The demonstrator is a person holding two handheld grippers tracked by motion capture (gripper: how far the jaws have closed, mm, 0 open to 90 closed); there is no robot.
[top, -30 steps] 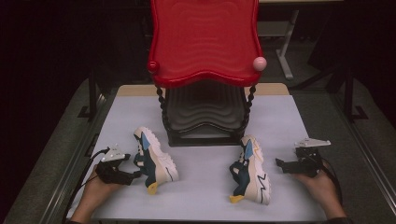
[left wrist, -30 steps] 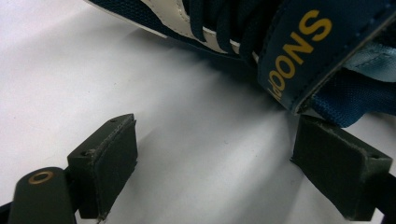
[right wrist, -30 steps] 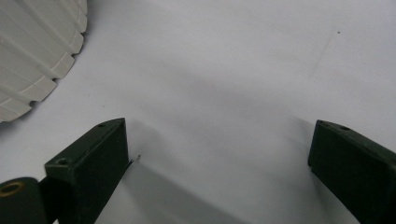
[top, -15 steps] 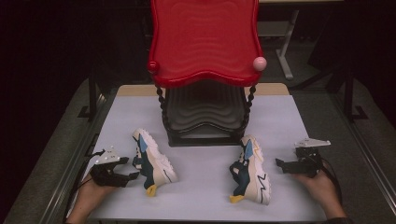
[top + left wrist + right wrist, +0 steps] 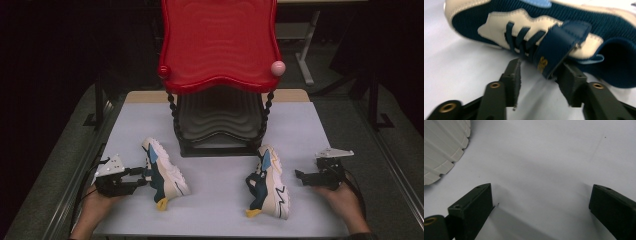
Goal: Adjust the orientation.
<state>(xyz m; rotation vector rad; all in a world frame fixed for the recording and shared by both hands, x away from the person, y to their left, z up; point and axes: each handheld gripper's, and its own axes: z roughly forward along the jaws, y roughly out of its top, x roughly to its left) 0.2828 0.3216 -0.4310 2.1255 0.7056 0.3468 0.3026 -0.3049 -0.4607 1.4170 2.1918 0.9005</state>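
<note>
Two matching sneakers, navy and cream with white soles, lie on the pale table. The left shoe (image 5: pixel 162 172) lies on its side before my left gripper (image 5: pixel 141 176). In the left gripper view its navy strap (image 5: pixel 556 47) hangs between the jaws of my left gripper (image 5: pixel 540 65), which have just been closing. One jaw meets the strap's edge and a gap shows at the other. My right gripper (image 5: pixel 301 176) rests open on the table right of the right shoe (image 5: pixel 270 182). In its own view my right gripper (image 5: pixel 541 188) holds nothing, and the shoe's ribbed sole (image 5: pixel 441 150) shows at the upper left.
A two-tier rack stands at the table's back centre, with a red wavy top shelf (image 5: pixel 220 45), a black lower shelf (image 5: pixel 220 120) and a pink knob (image 5: pixel 278 67) at one corner. The table (image 5: pixel 215 215) has metal side rails. Dark floor surrounds it.
The left gripper's jaws have drawn closer together around the left shoe's strap. The right hand and both shoes have kept still.
</note>
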